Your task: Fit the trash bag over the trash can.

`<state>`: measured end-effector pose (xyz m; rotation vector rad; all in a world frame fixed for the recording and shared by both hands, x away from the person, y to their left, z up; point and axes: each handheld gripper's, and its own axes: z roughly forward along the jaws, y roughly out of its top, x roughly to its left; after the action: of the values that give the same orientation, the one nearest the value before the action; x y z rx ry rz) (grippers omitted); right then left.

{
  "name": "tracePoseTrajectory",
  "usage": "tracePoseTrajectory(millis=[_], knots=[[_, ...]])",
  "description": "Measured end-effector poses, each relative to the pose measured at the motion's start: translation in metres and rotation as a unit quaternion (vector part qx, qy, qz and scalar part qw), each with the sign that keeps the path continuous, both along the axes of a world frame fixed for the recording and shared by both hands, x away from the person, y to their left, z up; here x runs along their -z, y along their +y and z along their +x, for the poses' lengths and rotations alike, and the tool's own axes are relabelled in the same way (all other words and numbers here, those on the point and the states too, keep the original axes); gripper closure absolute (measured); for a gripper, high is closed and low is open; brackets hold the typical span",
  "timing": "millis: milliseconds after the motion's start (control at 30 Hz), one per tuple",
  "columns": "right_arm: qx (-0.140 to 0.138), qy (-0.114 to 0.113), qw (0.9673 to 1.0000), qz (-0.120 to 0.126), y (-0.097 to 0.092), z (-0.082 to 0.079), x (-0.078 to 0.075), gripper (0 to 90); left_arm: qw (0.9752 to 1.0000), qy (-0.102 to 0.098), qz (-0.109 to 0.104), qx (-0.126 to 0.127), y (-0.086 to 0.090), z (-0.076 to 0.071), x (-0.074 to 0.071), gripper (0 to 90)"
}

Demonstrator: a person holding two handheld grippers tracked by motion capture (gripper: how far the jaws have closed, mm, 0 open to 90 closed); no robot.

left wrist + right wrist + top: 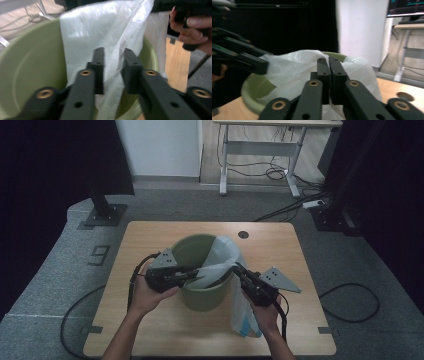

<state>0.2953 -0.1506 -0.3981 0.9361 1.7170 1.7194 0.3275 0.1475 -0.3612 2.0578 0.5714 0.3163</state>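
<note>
While the green bin stands on the middle of the wooden table, a white plastic bag drapes over its right rim and hangs down the outside. The right gripper has its jaws pressed together, pinching the bag's film at the rim. The left gripper reaches over the bin with a gap between its jaws; a fold of the bag lies in that gap, unclamped.
</note>
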Motion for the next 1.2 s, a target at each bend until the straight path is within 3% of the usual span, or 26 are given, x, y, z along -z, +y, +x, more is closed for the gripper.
tracePoseTrajectory(millis=[100, 233, 367, 533, 667, 833, 933, 1000, 1100, 1200], knots=[[-0.011, 0.009, 0.9999, -0.001, -0.001, 0.000, 0.004, 75.5, 0.9998, 0.015, 0.005, 0.011, 0.002, 0.002, 0.007, 85.3], [-0.009, 0.018, 0.9998, 0.003, -0.007, -0.005, 0.008, 58.1, 0.9998, 0.019, 0.004, 0.004, 0.008, 0.004, 0.011, 88.8], [0.015, 0.016, 0.9997, 0.009, -0.017, -0.020, 0.008, 45.1, 0.9998, 0.019, -0.003, -0.008, 0.015, 0.004, 0.012, 89.4], [0.023, 0.026, 0.9994, 0.006, -0.024, -0.040, 0.020, 37.6, 0.9996, 0.021, -0.006, -0.017, 0.021, 0.004, 0.014, 89.3], [0.029, 0.042, 0.9986, -0.014, -0.026, -0.048, 0.037, 35.0, 0.9994, 0.027, -0.016, -0.018, 0.025, 0.004, 0.017, 89.1], [0.033, 0.090, 0.9952, -0.020, -0.019, -0.045, 0.070, 29.8, 0.9992, 0.028, -0.014, -0.025, 0.028, 0.004, 0.019, 88.8], [0.038, 0.104, 0.9936, -0.022, -0.015, -0.042, 0.085, 31.6, 0.9992, 0.028, -0.012, -0.027, 0.030, 0.004, 0.019, 88.8], [0.046, 0.106, 0.9928, -0.029, -0.013, -0.040, 0.091, 38.3, 0.9991, 0.030, -0.012, -0.028, 0.031, 0.005, 0.019, 88.8], [0.062, 0.107, 0.9917, -0.035, -0.012, -0.035, 0.100, 66.4, 0.9991, 0.031, -0.012, -0.024, 0.032, 0.005, 0.019, 88.9], [0.093, 0.099, 0.9901, -0.037, -0.016, -0.034, 0.101, 83.1, 0.9992, 0.030, -0.013, -0.023, 0.033, 0.005, 0.019, 88.9]])
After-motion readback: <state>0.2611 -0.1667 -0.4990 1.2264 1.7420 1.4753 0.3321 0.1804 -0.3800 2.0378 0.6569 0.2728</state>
